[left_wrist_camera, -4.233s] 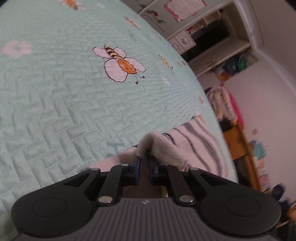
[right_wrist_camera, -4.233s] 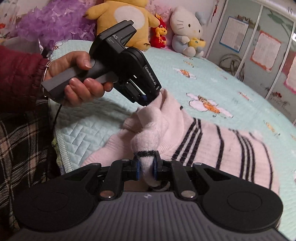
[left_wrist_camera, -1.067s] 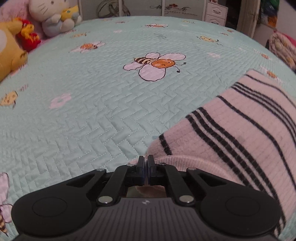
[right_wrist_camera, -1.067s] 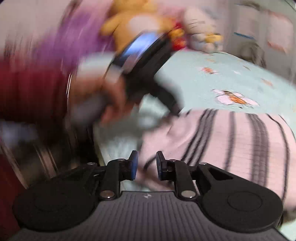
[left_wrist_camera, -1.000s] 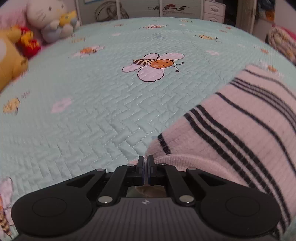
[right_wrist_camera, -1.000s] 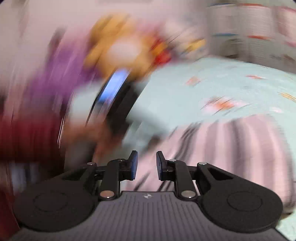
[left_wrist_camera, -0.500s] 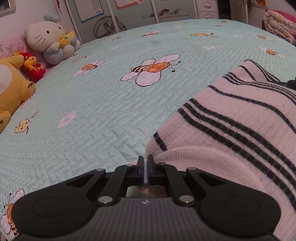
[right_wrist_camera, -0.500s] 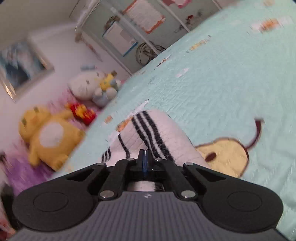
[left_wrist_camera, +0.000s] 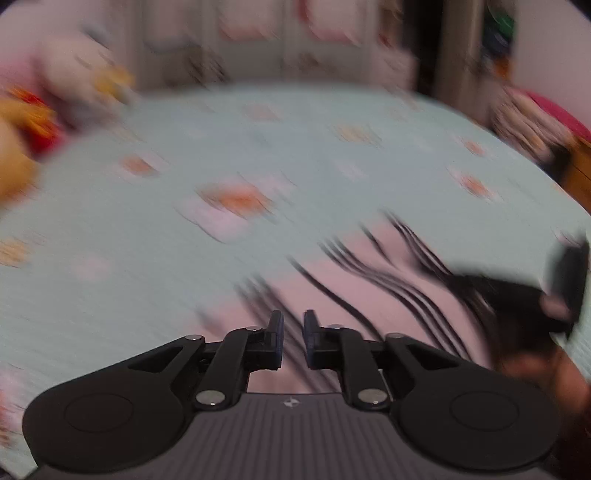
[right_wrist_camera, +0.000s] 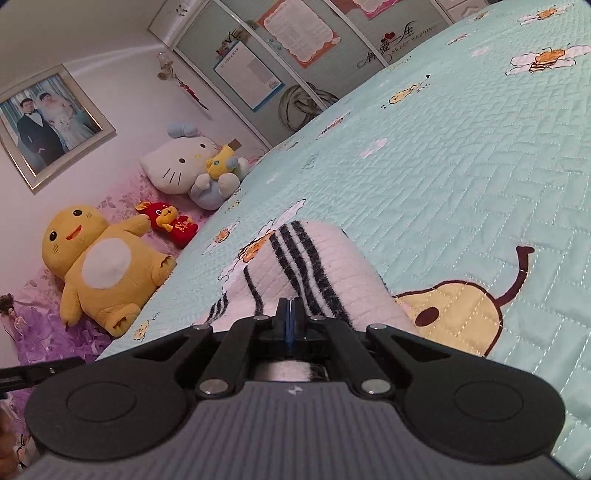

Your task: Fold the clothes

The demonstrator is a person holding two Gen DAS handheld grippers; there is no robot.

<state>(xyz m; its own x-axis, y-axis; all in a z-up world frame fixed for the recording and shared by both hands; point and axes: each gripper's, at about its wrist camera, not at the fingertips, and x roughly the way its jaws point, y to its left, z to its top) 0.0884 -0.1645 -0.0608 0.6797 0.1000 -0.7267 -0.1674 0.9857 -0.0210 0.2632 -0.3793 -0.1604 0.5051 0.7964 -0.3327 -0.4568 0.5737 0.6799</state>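
A pink sweater with black stripes (left_wrist_camera: 369, 288) lies on the mint quilted bedspread (left_wrist_camera: 147, 258). The left wrist view is blurred by motion. My left gripper (left_wrist_camera: 293, 334) is open with a small gap between its jaws, empty, just above the sweater. My right gripper (right_wrist_camera: 290, 314) is shut on a fold of the sweater (right_wrist_camera: 317, 258), which bulges up in front of its jaws. The right gripper and the hand holding it show as a dark blur at the right edge of the left wrist view (left_wrist_camera: 535, 295).
Plush toys sit at the head of the bed: a yellow one (right_wrist_camera: 99, 266), a small red one (right_wrist_camera: 170, 221) and a white cat (right_wrist_camera: 184, 166). Wardrobe doors with posters (right_wrist_camera: 295, 33) stand behind the bed. A framed photo (right_wrist_camera: 48, 122) hangs on the wall.
My left gripper has let go of the sweater, opened a little and is moving fast. My right gripper closed on the sweater's fold half a second ago and still holds it.
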